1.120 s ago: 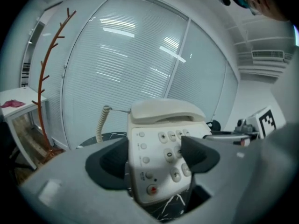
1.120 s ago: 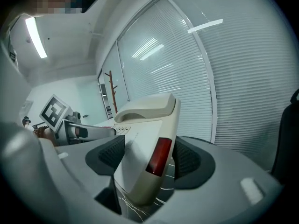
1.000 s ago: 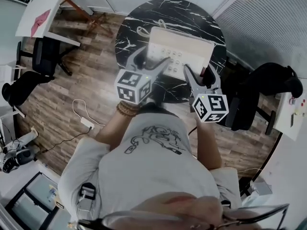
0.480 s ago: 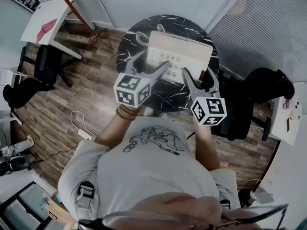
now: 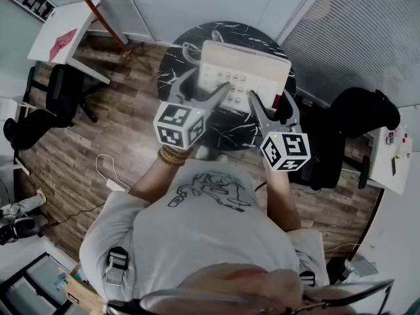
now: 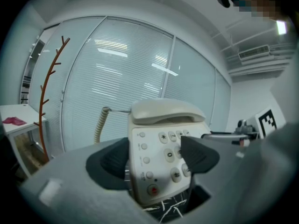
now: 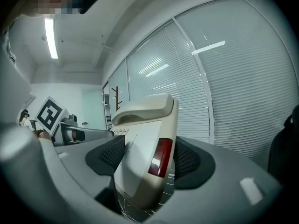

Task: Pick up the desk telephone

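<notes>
The desk telephone is seen in the upper middle of the head view, over the round black table. Its left side is pinched by the left gripper and its right side by the right gripper, with the pads of both pressed on its body.

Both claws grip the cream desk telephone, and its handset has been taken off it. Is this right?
Not quite: the handset rests in place on the desk telephone, as the left gripper view shows. The rest is right: the left claw and the right claw both grip it.
</notes>
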`<state>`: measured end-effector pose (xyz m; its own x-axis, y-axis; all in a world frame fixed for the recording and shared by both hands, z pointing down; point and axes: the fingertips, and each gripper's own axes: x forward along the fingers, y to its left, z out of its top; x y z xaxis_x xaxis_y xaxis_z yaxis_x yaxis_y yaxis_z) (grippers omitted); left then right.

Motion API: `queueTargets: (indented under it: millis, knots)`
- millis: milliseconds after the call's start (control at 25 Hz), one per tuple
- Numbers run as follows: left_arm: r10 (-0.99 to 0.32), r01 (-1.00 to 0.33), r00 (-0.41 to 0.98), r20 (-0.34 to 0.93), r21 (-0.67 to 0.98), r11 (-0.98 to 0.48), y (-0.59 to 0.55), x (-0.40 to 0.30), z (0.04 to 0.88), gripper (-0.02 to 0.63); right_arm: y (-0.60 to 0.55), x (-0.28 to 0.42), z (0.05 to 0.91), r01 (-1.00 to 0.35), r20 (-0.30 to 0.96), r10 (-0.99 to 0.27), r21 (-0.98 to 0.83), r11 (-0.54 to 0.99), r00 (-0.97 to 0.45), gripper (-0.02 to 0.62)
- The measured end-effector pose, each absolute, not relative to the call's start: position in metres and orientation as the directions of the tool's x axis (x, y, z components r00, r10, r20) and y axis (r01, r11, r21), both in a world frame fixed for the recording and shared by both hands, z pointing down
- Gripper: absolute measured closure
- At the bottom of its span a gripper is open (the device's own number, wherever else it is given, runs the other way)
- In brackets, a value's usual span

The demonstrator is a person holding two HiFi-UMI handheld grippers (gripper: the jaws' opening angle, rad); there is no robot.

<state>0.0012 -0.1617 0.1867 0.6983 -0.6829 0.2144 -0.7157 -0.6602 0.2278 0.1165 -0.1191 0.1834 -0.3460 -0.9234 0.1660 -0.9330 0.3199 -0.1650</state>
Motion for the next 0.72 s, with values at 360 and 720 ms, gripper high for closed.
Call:
queueTargets:
  millis: [360,720]
  knots:
    - [-0.687,-0.718,0.696,0.21,0.223,-0.659,-0.154,0.011,0.185,0.253,-0.111,0.126,0.182,-0.935,0.153,-0.928,-0.159,0.317,-0.341,0.282]
    - [-0.685,-0.718,0.696,0.214,0.223,-0.659,-0.159,0.005,0.185,0.253,-0.116,0.12,0.182,-0.936,0.153,-0.929,-0.162,0.313,-0.337,0.282]
